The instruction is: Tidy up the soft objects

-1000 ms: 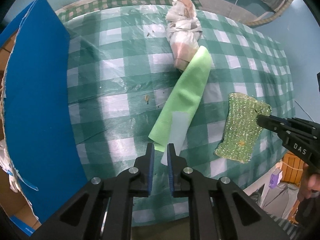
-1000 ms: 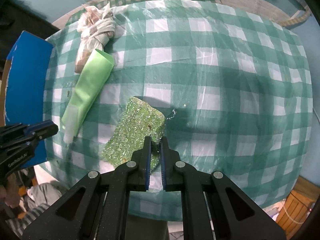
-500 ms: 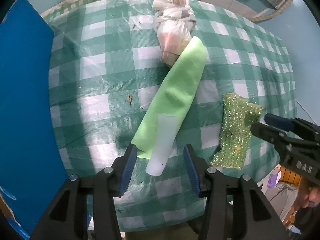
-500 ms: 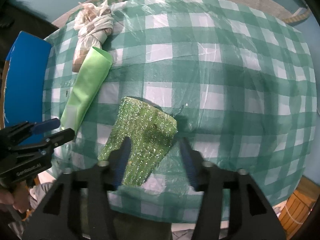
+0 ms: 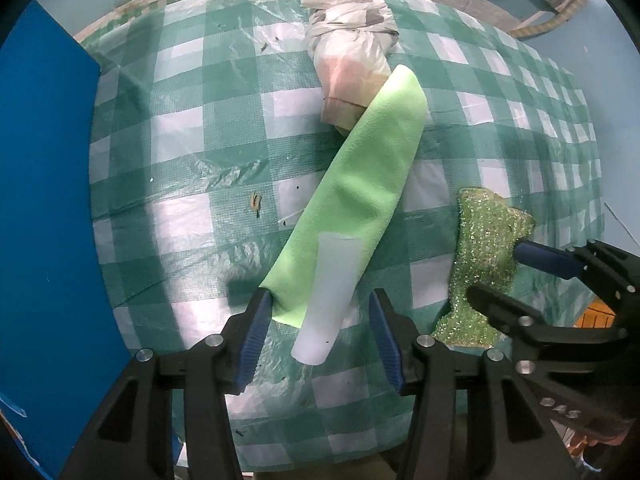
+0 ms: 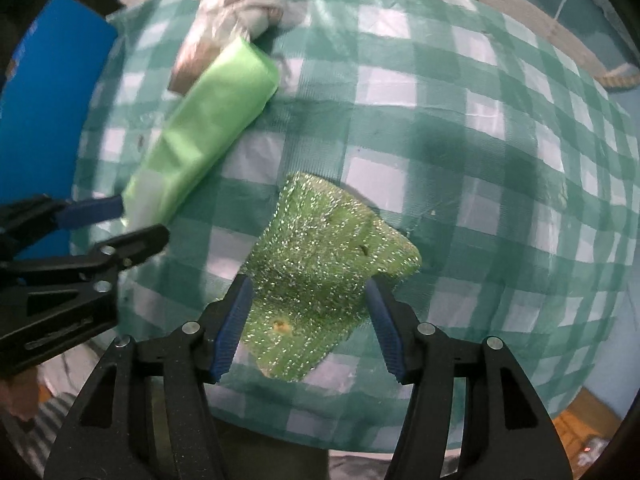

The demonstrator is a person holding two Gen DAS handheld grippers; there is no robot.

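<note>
A round table (image 5: pixel 224 128) is covered by a green-and-white checked cloth under clear plastic; three soft things are laid on it. A green cloth (image 5: pixel 368 184), folded long, is stretched slantwise across the middle, with a pale translucent strip (image 5: pixel 328 304) lying on its near end and jutting past it; its far end is touching a knotted white bundle (image 5: pixel 352 56) near the table's far edge. The left gripper (image 5: pixel 320 332) is pointed down over the near end of the cloth, its jaws spread and lately narrowed a little — the cloth's corner is at or just beside the left blue pad (image 5: pixel 256 328), while a clear gap is left at the right pad, so nothing is pinched. A glittery green sponge (image 6: pixel 320 280) is set to the right of the cloth, apart from it, near the table's front edge; the right gripper (image 6: pixel 308 324) is held down over it with jaws spread, lately widened, the sponge's near part lying between the pads; whether the pads are touching it cannot be told, but no squeeze is seen. A blue board (image 5: pixel 44 216) is stood at the table's left side. In the right wrist view the cloth and bundle are blurred.
</note>
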